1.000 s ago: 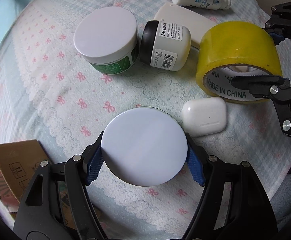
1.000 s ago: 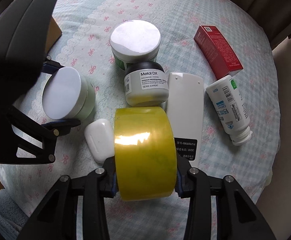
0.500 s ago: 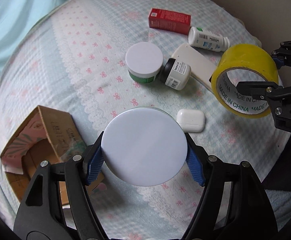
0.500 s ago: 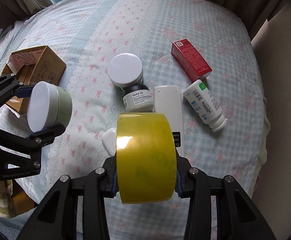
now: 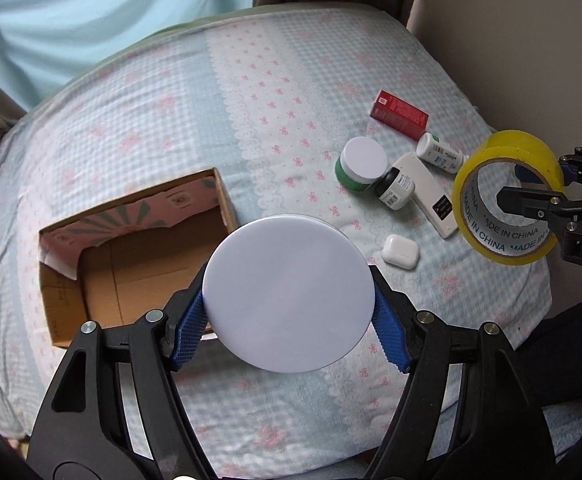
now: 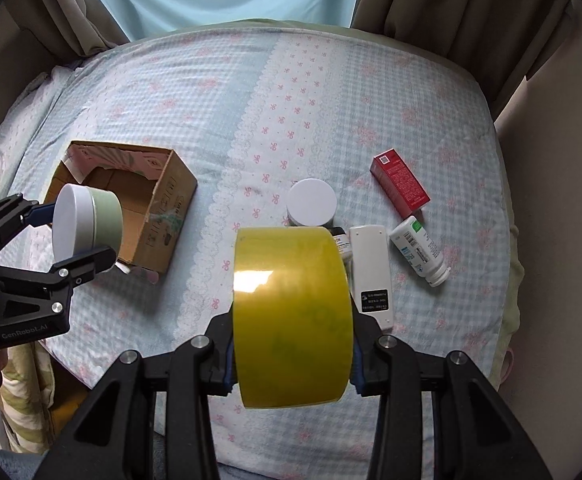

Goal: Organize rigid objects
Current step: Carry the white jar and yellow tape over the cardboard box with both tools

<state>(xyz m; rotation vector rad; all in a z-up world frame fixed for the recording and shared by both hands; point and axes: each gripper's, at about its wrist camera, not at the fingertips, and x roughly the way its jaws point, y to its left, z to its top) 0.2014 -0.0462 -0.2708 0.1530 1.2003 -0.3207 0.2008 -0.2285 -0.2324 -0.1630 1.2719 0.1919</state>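
The yellow tape roll (image 6: pixel 291 316) hides most of the black-lidded jar (image 6: pixel 341 242); the white earbud case is wholly covered there.

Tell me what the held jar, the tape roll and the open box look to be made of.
Jar: likely plastic, with a smooth white lid and matte pale green body, evenly coloured.
Tape roll: glossy yellow plastic film, showing a bright glare patch; its inner core looks like printed card.
Box: brown corrugated cardboard, matte, with ragged torn flaps and a pink printed lining.
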